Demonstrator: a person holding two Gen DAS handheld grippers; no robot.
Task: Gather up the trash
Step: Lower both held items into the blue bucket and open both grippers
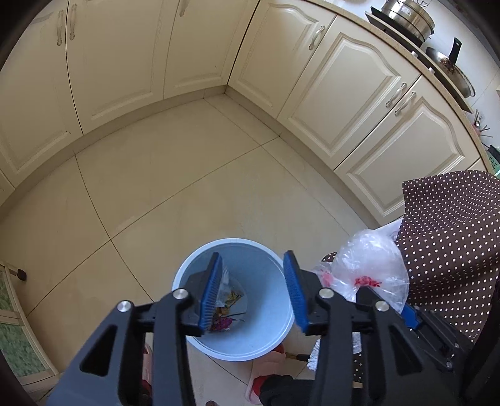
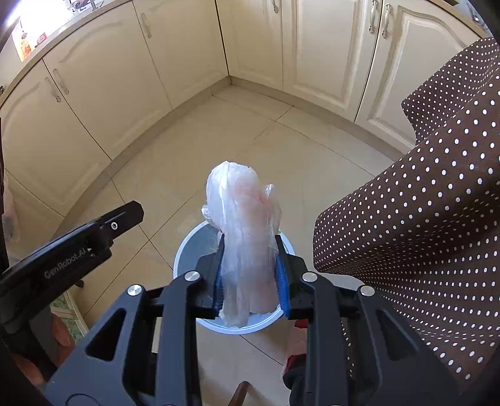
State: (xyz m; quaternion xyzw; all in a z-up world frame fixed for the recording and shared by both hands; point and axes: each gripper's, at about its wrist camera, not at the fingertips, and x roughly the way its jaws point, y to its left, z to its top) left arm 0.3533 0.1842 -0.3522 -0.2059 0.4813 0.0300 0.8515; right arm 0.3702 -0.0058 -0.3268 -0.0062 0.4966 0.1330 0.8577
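Note:
A light blue bin (image 1: 268, 315) stands on the tiled floor below both grippers, with wrappers (image 1: 229, 299) lying at its bottom. My left gripper (image 1: 254, 290) is open and empty right above the bin. My right gripper (image 2: 250, 271) is shut on a crumpled clear plastic bag (image 2: 243, 225) and holds it over the bin's rim (image 2: 187, 246). The bag also shows in the left wrist view (image 1: 372, 265), to the right of the bin, with red print on it. The left gripper's body shows in the right wrist view (image 2: 72, 253), left of the bin.
Cream cabinets (image 1: 131, 62) line the corner behind the bin. A brown polka-dot cloth (image 2: 431, 225) hangs close on the right. Pots (image 1: 409, 18) sit on the counter top right. A white brush (image 1: 314, 356) and pink slippers (image 1: 268, 362) lie near the bin.

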